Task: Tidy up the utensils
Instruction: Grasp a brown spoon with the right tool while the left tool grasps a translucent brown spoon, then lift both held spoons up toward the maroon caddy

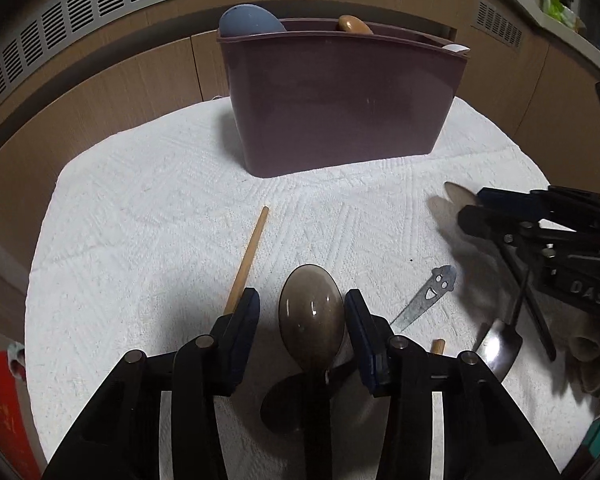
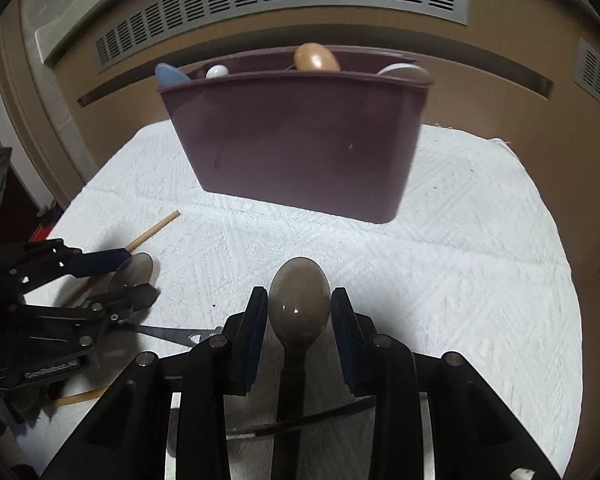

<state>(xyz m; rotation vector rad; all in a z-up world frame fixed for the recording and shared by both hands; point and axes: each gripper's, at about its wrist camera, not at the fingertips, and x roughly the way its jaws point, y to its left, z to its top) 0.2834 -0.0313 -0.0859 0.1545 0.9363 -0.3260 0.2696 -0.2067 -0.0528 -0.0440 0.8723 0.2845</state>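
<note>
2 grippers, each holding 1 smoky translucent plastic spoon by the handle, oval bowl poking out between the fingers: left gripper (image 1: 302, 312) with spoon (image 1: 312, 316), right gripper (image 2: 299, 312) with spoon (image 2: 299, 304). 1 maroon plastic bin (image 1: 340, 100) upright on white textured cloth (image 1: 140, 200) over the worktop, rounded utensil heads showing above its rim. Loose on cloth: 1 wooden stick (image 1: 249, 256), 1 flat metal handle with a cut-out face (image 1: 426, 298), 1 shiny metal spoon (image 1: 500, 346).
</note>
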